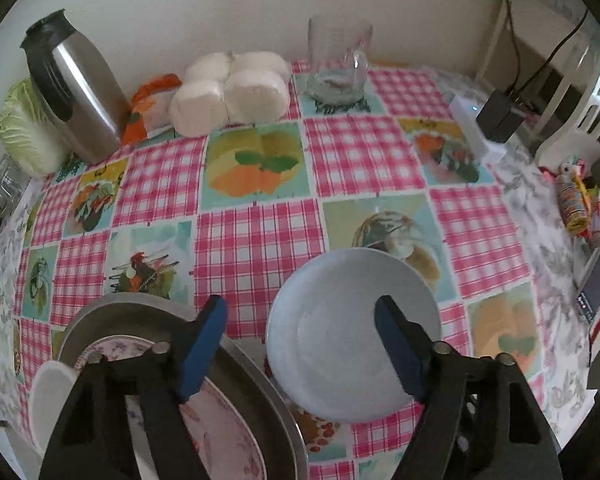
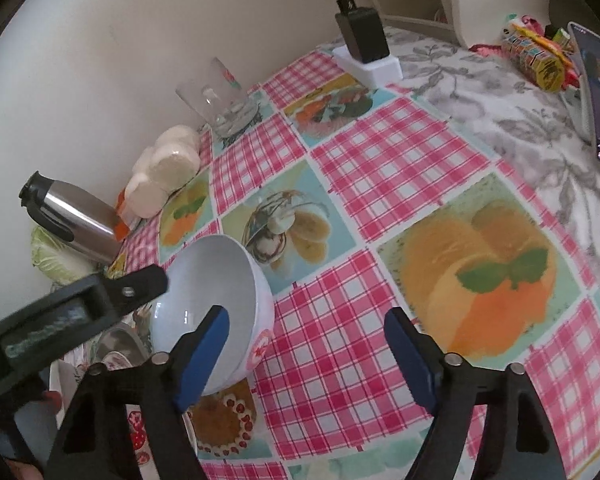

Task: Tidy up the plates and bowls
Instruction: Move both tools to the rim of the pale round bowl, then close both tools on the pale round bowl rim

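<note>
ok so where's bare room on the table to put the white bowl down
Free: the checked cloth right of the white bowl, toward the grey floral cloth, and the middle stretch before the white rolls and glass jug. Crowded: the near left, with the metal pan of plates, and the flask corner.

No legible text found. The phone (image 2: 598,92) at the table's right edge shows small screen lettering, and the snack packet (image 2: 536,56) behind it carries print; both too blurred to read.
</note>
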The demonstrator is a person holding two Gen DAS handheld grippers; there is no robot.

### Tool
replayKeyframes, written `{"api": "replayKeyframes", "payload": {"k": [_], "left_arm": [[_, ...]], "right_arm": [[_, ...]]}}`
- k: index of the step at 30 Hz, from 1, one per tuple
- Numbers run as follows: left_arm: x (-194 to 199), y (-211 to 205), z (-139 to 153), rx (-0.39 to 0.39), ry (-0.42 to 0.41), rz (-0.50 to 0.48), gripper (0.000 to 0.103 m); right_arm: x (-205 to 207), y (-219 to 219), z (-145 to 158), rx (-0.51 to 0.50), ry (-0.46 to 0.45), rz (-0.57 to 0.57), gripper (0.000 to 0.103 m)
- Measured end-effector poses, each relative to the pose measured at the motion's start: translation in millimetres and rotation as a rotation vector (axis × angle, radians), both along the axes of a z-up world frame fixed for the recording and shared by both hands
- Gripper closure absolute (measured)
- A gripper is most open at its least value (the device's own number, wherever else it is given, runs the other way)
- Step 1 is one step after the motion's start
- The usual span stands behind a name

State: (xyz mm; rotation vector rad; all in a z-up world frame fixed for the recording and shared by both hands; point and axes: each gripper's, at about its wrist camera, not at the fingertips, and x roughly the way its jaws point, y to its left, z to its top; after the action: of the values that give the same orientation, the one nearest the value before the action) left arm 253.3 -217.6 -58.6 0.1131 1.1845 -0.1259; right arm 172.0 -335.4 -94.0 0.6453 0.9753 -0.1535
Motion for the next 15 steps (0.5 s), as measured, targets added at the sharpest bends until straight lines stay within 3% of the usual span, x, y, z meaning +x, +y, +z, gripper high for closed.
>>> {"api": "replayKeyframes", "payload": {"k": [7, 15], "left_arm": [[9, 2, -18, 0.012, 0.032, 0.021, 0.028], [15, 2, -32, 0.022, 0.053, 0.009, 0.033]], "right_arm": [[12, 13, -9, -0.004, 0.013, 0.032, 0.032], [23, 19, -21, 0.004, 0.045, 0.034, 0.058]]}}
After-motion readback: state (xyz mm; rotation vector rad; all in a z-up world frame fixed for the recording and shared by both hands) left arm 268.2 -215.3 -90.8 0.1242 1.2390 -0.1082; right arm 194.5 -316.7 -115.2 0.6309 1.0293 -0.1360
